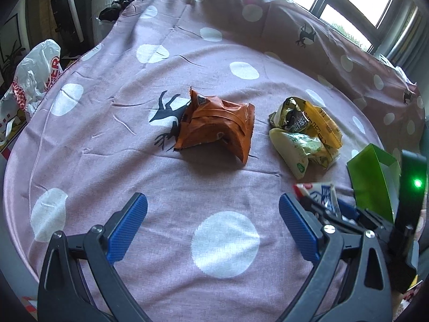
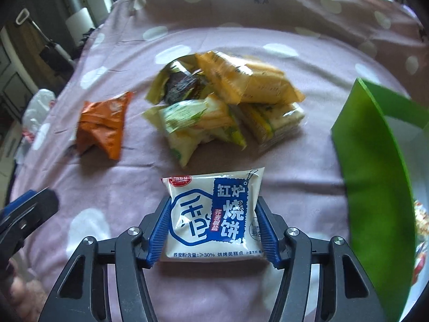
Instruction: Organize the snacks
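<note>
one white snack packet (image 2: 211,214) sits clamped between right claw (image 2: 213,230) pads; left claw (image 1: 213,212) gapes, holding nothing.

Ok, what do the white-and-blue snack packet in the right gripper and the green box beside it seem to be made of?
White-and-blue snack packet: thin plastic film, probably, with a glossy sheen and crimped top edge; right gripper pinches its sides. Green open-topped box: looks like stiff printed card, with flat matte walls, a sharp folded corner and a pale inside.

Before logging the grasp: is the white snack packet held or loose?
Held. The right gripper is shut on the white packet, a blue pad pressing each side edge, printed face up.
</note>
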### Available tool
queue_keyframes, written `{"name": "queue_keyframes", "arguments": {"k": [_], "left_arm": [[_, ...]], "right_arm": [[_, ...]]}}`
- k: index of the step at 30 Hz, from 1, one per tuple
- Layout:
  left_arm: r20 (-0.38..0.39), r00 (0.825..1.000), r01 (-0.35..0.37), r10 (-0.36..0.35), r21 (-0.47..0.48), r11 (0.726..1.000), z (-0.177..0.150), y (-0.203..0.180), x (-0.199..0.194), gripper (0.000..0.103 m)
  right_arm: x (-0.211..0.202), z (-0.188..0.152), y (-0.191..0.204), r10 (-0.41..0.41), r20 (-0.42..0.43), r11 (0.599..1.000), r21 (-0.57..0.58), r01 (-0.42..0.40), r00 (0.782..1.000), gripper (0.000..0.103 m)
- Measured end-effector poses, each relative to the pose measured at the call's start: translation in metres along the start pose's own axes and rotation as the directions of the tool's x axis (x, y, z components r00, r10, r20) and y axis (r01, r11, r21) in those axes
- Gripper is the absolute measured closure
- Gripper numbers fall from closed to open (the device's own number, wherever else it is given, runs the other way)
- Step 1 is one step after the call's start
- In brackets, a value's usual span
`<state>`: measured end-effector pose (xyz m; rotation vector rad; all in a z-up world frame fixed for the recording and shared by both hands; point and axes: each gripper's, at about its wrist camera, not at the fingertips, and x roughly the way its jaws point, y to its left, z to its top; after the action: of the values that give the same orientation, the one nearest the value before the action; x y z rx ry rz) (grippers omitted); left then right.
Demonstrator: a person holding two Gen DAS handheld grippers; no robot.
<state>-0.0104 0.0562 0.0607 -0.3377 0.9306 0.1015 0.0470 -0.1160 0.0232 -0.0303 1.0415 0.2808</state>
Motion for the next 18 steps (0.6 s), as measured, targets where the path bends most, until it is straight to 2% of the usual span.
{"name": "queue_keyframes", "arguments": {"k": [7, 9, 12, 18], "left_arm": [[-0.002, 1.000, 0.002, -0.002, -0.001, 1.000, -0.001, -0.001, 0.000, 0.004], [-0.004, 1.000, 0.004, -0.004, 0.003, 1.000, -0.001, -0.002, -0.001, 0.004], [0.000, 1.000, 0.006, -0.006, -0.002, 1.000, -0.002, -0.001, -0.002, 0.004], [-0.015, 1.000, 0.016, -0.016, -0.001, 1.000, -0.004, -0.004, 0.000, 0.004]], "right_arm": [[-0.019, -0.019, 0.013, 0.109, -0.036, 0.994, -0.019, -0.110, 0.993, 0.039], [-0.023, -0.023, 0.015, 0.137, -0.019, 0.990, -0.026, -0.137, 0.990, 0.033], [-0.031, -0.025, 0.016, 0.110, 0.019, 0.993, -0.038, -0.109, 0.994, 0.027], [-0.051, -0.023, 0.006, 0.129, 0.090, 0.991, -0.031, -0.127, 0.988, 0.026]]}}
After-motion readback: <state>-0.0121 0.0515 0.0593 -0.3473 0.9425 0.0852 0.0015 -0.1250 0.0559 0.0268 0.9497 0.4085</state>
